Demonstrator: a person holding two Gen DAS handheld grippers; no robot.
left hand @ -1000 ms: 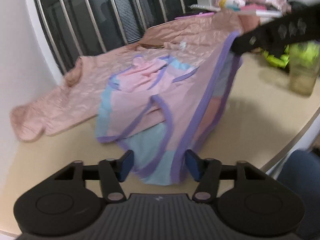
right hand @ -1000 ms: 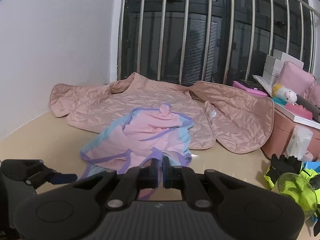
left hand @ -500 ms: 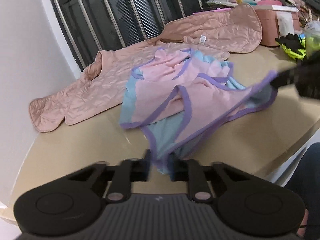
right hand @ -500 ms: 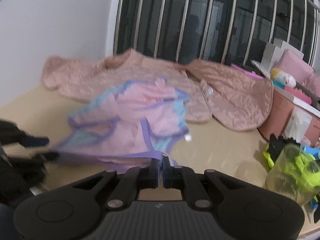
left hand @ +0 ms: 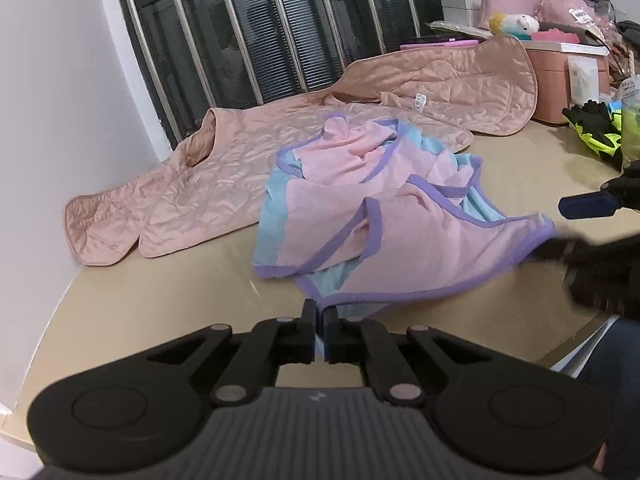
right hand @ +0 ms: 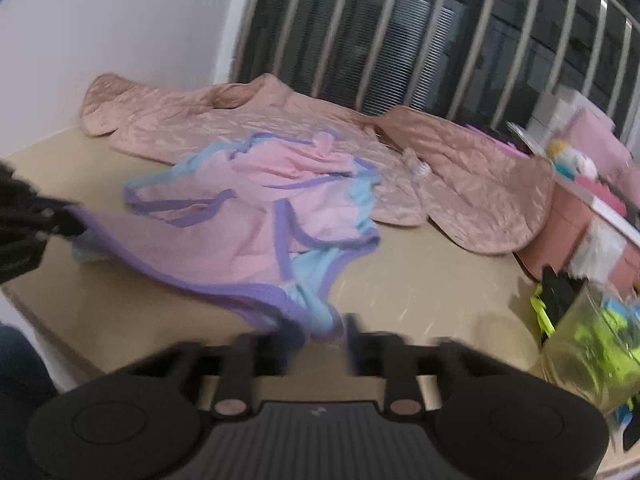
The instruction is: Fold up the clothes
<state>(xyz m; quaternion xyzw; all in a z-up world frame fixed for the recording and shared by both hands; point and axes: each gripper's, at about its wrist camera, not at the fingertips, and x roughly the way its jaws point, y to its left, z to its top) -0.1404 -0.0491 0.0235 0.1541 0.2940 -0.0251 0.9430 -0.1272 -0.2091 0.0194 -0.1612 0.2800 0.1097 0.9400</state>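
Pink fleece garment point(left hand: 400, 220), trimmed in purple with light-blue panels, lies crumpled on the beige surface point(left hand: 160, 300), its far part overlapping a quilted pink jacket point(left hand: 192, 184) spread toward the barred window point(left hand: 280, 20); the near hem is stretched along the front edge of the surface between the two tools. Left gripper point(left hand: 319, 334): jaws clenched on one end of that purple hem, a sliver of blue cloth showing between the pads; this grip appears to anchor the corner so the edge stays taut. Right gripper point(right hand: 320, 334): jaws opening, with the other end of the hem between the fingers but, as far as the blurred right view allows, no longer pinched; in the left view its blue pad stands clear above the cloth while the lower finger lies at the hem; the release probably serves to lay that corner flat. Folding is judged to be at an early stage; the garment is not yet squared. Clutter at the right, including a green cup point(right hand: 592, 344) and a pink box point(left hand: 560, 76), limits room on that side.
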